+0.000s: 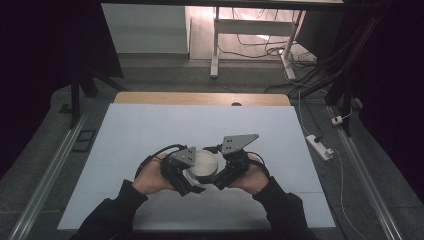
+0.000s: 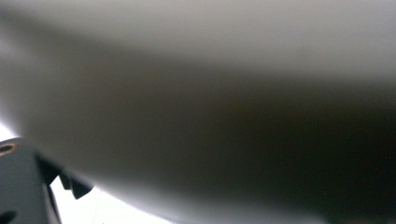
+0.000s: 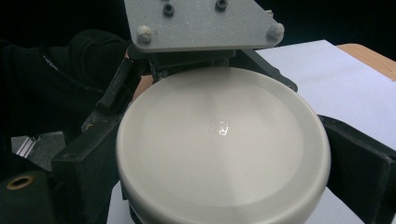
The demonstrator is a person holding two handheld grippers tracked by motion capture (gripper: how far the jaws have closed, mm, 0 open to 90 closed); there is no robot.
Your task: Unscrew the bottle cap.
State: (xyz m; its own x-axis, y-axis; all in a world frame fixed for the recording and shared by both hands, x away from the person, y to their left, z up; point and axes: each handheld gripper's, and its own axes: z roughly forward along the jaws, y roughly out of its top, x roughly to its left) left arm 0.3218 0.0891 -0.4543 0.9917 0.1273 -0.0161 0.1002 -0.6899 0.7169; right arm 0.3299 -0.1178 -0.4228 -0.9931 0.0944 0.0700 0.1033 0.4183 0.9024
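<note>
The work surface is a white mat (image 1: 150,135) laid over a wooden table (image 1: 200,98), whose bare edge shows along the far side. Grey carpet (image 1: 165,75) covers the floor. Metal rails (image 1: 47,175) run along both sides of the table. Beyond it stands a white desk frame (image 1: 216,45) with loose cables (image 1: 260,50) beneath — a bright patch of light falls there. A white power strip (image 1: 320,146) lies on the floor at right; the surroundings are dark.
</note>
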